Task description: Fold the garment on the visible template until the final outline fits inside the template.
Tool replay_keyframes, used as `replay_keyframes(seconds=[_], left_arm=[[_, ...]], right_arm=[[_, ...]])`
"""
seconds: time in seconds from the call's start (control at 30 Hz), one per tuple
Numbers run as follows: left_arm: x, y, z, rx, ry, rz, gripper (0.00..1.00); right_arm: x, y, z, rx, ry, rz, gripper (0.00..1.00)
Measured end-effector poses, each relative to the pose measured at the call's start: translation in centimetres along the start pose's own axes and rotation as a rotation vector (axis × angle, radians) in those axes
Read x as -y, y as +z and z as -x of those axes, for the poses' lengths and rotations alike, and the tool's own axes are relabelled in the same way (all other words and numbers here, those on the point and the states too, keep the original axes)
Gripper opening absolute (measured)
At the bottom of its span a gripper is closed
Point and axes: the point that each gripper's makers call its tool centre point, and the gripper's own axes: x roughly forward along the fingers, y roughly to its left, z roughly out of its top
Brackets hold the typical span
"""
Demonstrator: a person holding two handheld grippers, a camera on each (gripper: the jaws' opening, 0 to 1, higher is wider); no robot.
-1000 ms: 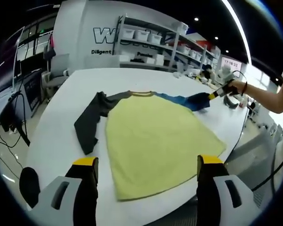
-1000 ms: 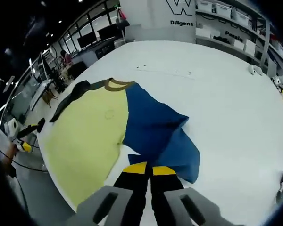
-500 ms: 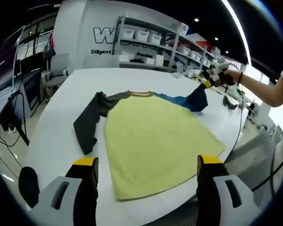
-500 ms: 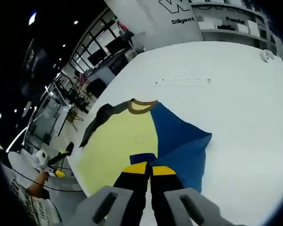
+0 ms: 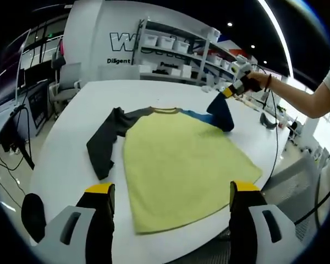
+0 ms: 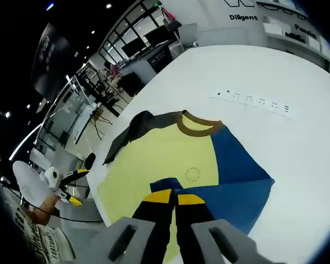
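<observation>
A shirt with a yellow body (image 5: pixel 176 170) lies flat on the white table (image 5: pixel 60 165). Its dark grey sleeve (image 5: pixel 104 143) is spread out to the left. The blue sleeve (image 5: pixel 220 113) is lifted off the table at the far right, and my right gripper (image 5: pixel 231 91) holds its end. In the right gripper view the jaws (image 6: pixel 170 195) are shut on the blue sleeve (image 6: pixel 236 165), above the yellow body (image 6: pixel 159 159) and brown collar (image 6: pixel 198 126). My left gripper (image 5: pixel 172 190) stands open over the shirt's near hem, holding nothing, and appears far left as the left gripper (image 6: pixel 77 186).
A power strip (image 6: pixel 253 99) lies on the table beyond the collar. Shelves with white bins (image 5: pixel 176 44) stand behind the table, and a chair (image 5: pixel 66 82) at its far left. A black round object (image 5: pixel 33 214) sits near the table's front left edge.
My right gripper has raised the blue sleeve off the table and carried it inward toward the shirt's body. The left gripper has stayed put and open.
</observation>
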Motion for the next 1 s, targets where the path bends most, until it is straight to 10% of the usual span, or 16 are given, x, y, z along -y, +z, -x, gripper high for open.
replay_keyframes(seconds=[1.0], left_arm=[[0.3,-0.3,-0.3,-0.007,-0.007,-0.006,0.84]], right_arm=[[-5.3,2.6,-9.0,-0.199,0.082,0.126,0.00]])
